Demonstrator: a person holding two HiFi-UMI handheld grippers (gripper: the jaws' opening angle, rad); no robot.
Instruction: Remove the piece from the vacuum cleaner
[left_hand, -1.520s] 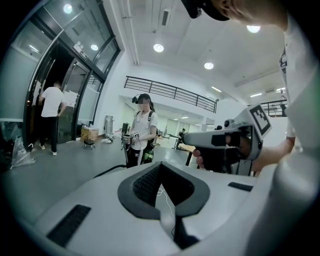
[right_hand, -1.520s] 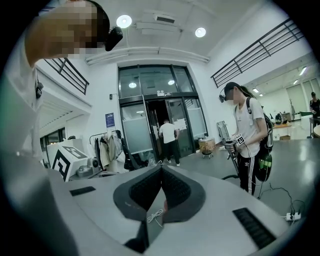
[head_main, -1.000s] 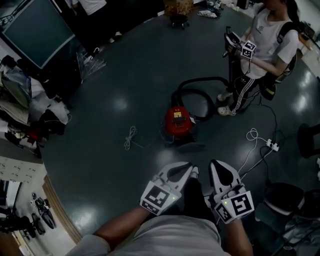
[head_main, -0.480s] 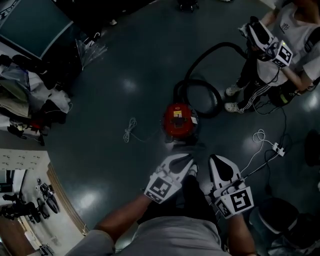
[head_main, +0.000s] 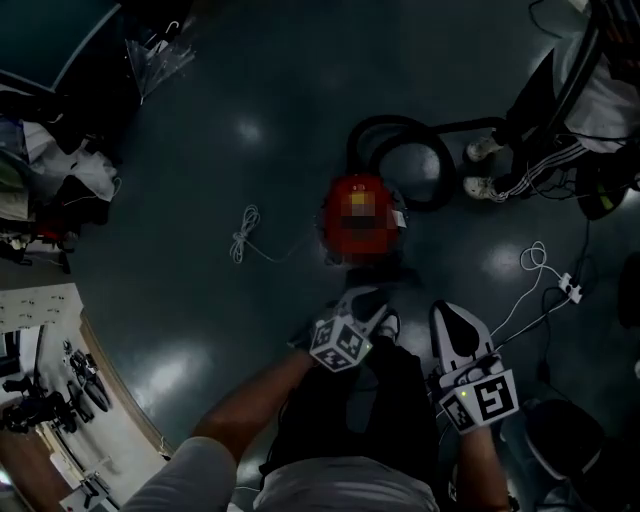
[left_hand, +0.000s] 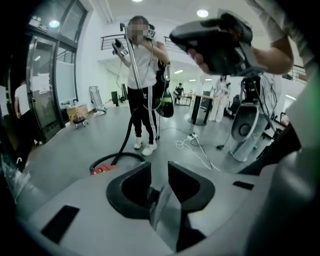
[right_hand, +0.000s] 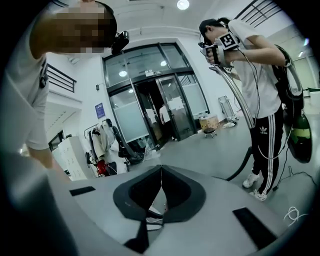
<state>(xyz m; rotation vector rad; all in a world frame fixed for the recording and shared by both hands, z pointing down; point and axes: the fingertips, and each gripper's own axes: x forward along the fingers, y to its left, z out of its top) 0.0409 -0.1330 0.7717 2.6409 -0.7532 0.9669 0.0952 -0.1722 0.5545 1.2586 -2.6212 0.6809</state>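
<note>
Left claw (head_main: 372, 298) is released: in the left gripper view its two dark jaws (left_hand: 159, 172) stand apart with only floor showing in the gap, and nothing sits between them. It hovers low over the dark, glossy floor (head_main: 200, 150), held out in front of the person's bare forearm (head_main: 255, 400).

Just ahead of that claw, and apart from it, the red vacuum cleaner (head_main: 358, 222) sits on the floor; the left gripper view catches a sliver of its red top (left_hand: 104, 169) just above the jaw. Its thick black hose (head_main: 400, 125) curls in a loop behind the body and runs off to the right, and neither claw touches machine or hose.

Right claw (head_main: 448, 310) is clenched and empty; in the right gripper view its jaw tips (right_hand: 161, 170) meet in a closed point with nothing between them. It hangs beside the left one, a little farther from the vacuum cleaner.

At the far right a second person (right_hand: 255, 85) in striped trousers stands by the hose, white shoes (head_main: 483, 170) next to its loop, holding a long metal tube (right_hand: 240, 100) upright. A white power strip (head_main: 570, 290) lies on the floor below them.
</note>
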